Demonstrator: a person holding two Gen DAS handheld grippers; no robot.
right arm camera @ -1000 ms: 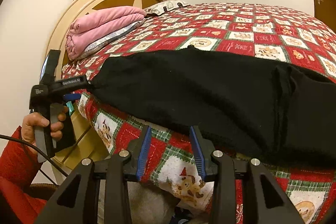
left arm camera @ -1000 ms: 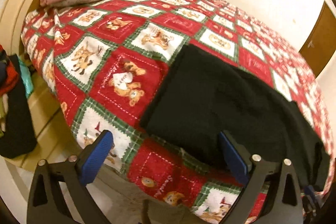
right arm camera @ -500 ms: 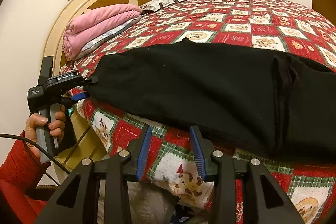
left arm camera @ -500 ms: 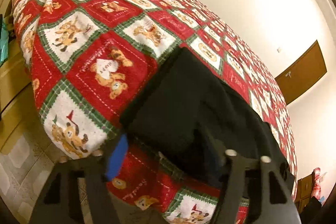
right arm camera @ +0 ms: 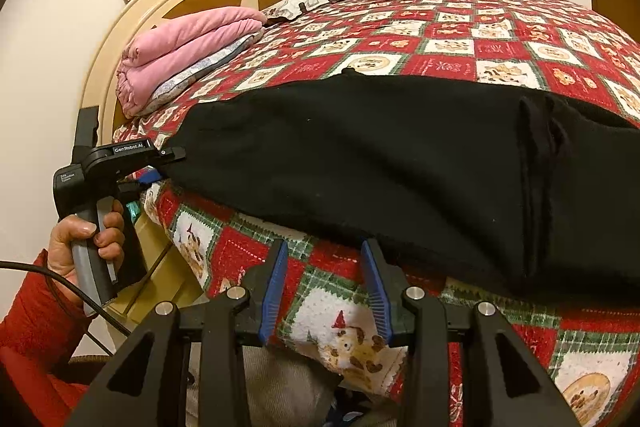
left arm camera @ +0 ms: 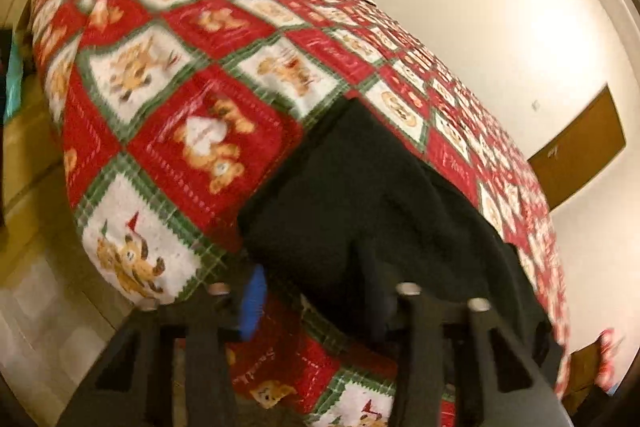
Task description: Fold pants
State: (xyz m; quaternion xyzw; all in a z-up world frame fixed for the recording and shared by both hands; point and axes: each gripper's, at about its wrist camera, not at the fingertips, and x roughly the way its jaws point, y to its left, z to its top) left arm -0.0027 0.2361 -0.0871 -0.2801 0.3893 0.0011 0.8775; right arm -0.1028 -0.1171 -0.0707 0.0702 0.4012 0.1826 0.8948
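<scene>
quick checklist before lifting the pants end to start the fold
1. Left gripper on the pants: jaws closing over the end's corner; firm pinch cannot tell.
2. Right gripper on cloth: not ok, jaws apart over the bedspread, short of the pants edge.
3. Pants flat: mostly ok, a bunched ridge toward the right.
4. Landing area beyond the pants: ok, bare bedspread.
5. Pink blanket: ok, apart from the pants, by the headboard.

— What do the pants (right arm camera: 380, 163) look like?
— Black, thick and soft, folded lengthwise into one long band.
— Where do they lie?
— Flat along the near edge of the bed, one end at its corner, small folds toward the other end.
</scene>
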